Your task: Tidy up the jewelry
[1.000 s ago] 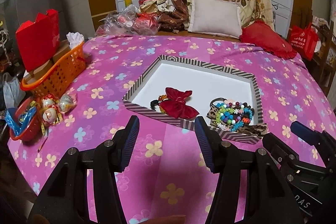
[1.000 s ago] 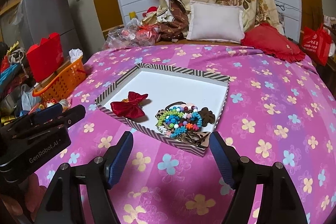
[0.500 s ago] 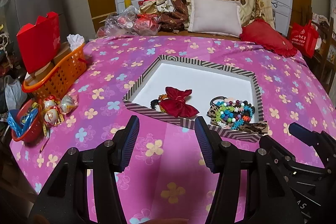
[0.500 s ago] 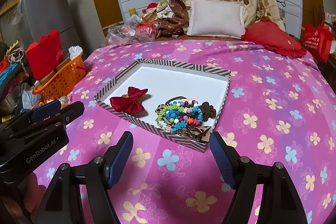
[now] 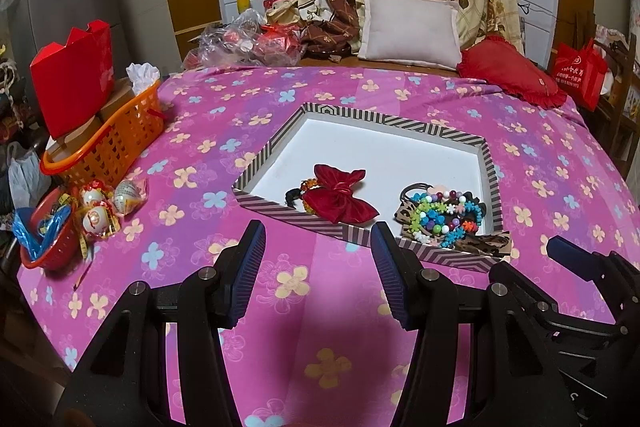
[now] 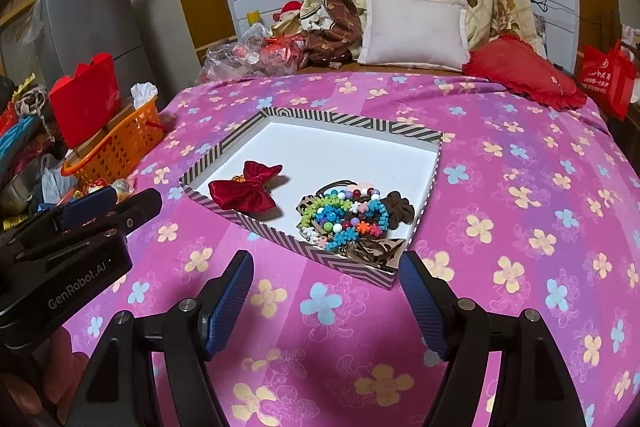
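A shallow striped box (image 5: 276, 145) (image 6: 434, 167) with a white floor lies on the pink flowered cloth. In it are a red velvet bow (image 5: 340, 193) (image 6: 244, 187) on a beaded band and a heap of coloured bead bracelets and hair ties (image 5: 444, 213) (image 6: 350, 213). My left gripper (image 5: 316, 263) is open and empty, hovering in front of the box's near edge. My right gripper (image 6: 326, 301) is open and empty, in front of the box's near corner. Each gripper shows at the edge of the other's view.
An orange basket (image 5: 120, 131) with boxes and a red paper bag (image 5: 74, 75) stands at the table's left edge. Wrapped eggs (image 5: 108, 201) and a red bowl (image 5: 48, 231) lie near it. Pillows (image 5: 412, 27) and a red cushion (image 5: 508, 71) lie behind the table.
Both grippers have drawn back and risen slightly from the box, so it looks a little farther away. Jaws stay open. Nothing in the box moved.
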A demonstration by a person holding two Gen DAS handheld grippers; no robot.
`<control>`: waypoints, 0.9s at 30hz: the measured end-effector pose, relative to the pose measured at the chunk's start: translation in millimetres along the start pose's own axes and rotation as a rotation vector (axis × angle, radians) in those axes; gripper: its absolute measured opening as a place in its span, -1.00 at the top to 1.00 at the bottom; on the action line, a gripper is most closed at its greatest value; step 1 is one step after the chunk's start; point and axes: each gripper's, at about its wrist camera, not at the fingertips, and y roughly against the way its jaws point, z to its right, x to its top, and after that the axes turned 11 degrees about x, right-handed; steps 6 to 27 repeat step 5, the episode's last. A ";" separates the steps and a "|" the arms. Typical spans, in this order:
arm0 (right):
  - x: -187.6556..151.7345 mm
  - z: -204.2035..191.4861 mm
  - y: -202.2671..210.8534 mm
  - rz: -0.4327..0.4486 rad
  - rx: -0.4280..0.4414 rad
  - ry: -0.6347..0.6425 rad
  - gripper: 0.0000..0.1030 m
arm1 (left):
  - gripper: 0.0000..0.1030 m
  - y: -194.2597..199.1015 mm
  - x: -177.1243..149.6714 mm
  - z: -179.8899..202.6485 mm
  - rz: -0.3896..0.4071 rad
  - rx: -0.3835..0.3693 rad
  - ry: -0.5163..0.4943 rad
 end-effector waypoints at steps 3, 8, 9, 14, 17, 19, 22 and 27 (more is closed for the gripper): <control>-0.4 5.0 0.1 0.001 -0.004 -0.009 -0.42 | -0.06 -1.8 -0.1 -0.4 0.006 -0.002 -0.007; -0.6 13.6 0.2 0.000 -0.014 -0.025 -0.54 | -0.06 -6.5 -1.0 -2.0 -0.002 -0.008 -0.011; -0.6 13.6 0.2 0.000 -0.014 -0.025 -0.54 | -0.06 -6.5 -1.0 -2.0 -0.002 -0.008 -0.011; -0.6 13.6 0.2 0.000 -0.014 -0.025 -0.54 | -0.06 -6.5 -1.0 -2.0 -0.002 -0.008 -0.011; -0.6 13.6 0.2 0.000 -0.014 -0.025 -0.54 | -0.06 -6.5 -1.0 -2.0 -0.002 -0.008 -0.011; -0.6 13.6 0.2 0.000 -0.014 -0.025 -0.54 | -0.06 -6.5 -1.0 -2.0 -0.002 -0.008 -0.011; -0.6 13.6 0.2 0.000 -0.014 -0.025 -0.54 | -0.06 -6.5 -1.0 -2.0 -0.002 -0.008 -0.011; -0.6 13.6 0.2 0.000 -0.014 -0.025 -0.54 | -0.06 -6.5 -1.0 -2.0 -0.002 -0.008 -0.011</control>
